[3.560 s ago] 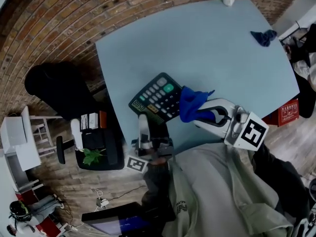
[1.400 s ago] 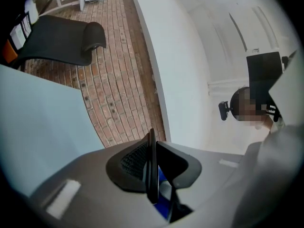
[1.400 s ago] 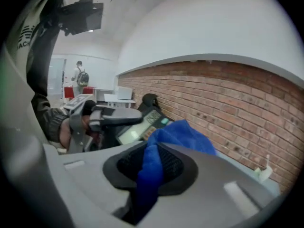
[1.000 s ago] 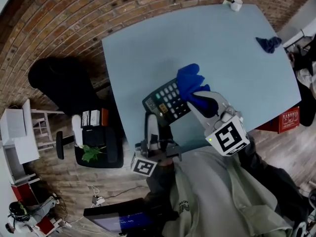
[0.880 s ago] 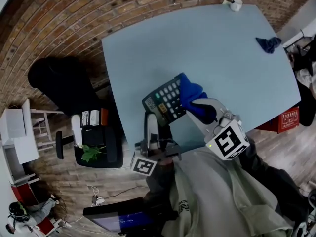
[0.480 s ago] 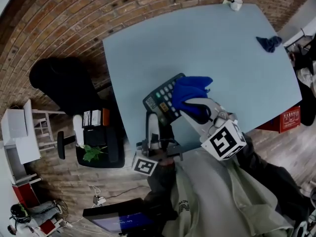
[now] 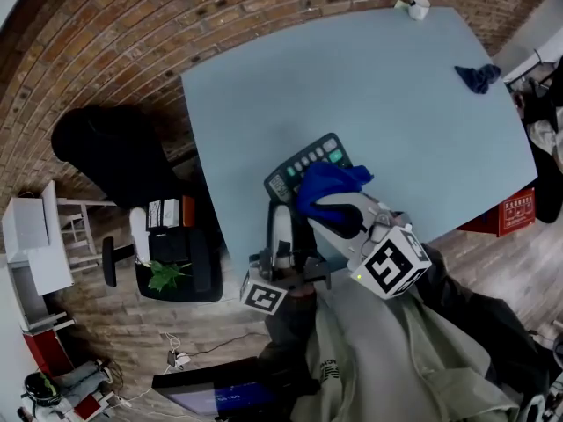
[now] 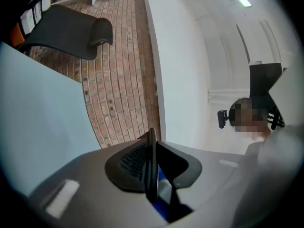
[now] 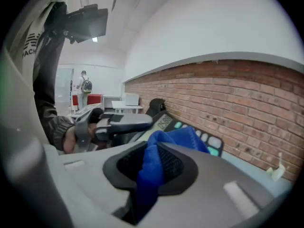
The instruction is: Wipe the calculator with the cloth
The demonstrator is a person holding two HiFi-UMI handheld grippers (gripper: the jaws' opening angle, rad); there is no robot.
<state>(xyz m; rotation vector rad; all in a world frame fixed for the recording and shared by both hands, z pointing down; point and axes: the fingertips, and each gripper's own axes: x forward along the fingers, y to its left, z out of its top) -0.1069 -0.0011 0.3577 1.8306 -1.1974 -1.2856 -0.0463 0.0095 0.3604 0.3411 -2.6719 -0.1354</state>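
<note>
The dark calculator (image 7: pixel 309 165) is held tilted above the light blue table (image 7: pixel 396 104), display end toward the left. My left gripper (image 7: pixel 280 213) is shut on its near edge; in the left gripper view the thin dark body (image 8: pixel 152 160) stands edge-on between the pads. My right gripper (image 7: pixel 331 207) is shut on the blue cloth (image 7: pixel 324 184), which lies bunched over the calculator's lower keys. In the right gripper view the cloth (image 9: pixel 153 170) fills the jaws, with the calculator (image 9: pixel 199 137) just beyond it and the left gripper (image 9: pixel 121 123) to its left.
A white cup (image 7: pixel 411 4) stands at the table's far corner and a second blue cloth (image 7: pixel 477 77) lies near its right edge. A black chair (image 7: pixel 101 148) and a small plant (image 7: pixel 163 276) are on the floor at left. A red box (image 7: pixel 512 204) is at right.
My right gripper has dragged the cloth from the calculator's far right keys down and left over its lower keys. The top rows of keys now show. The left gripper kept its hold.
</note>
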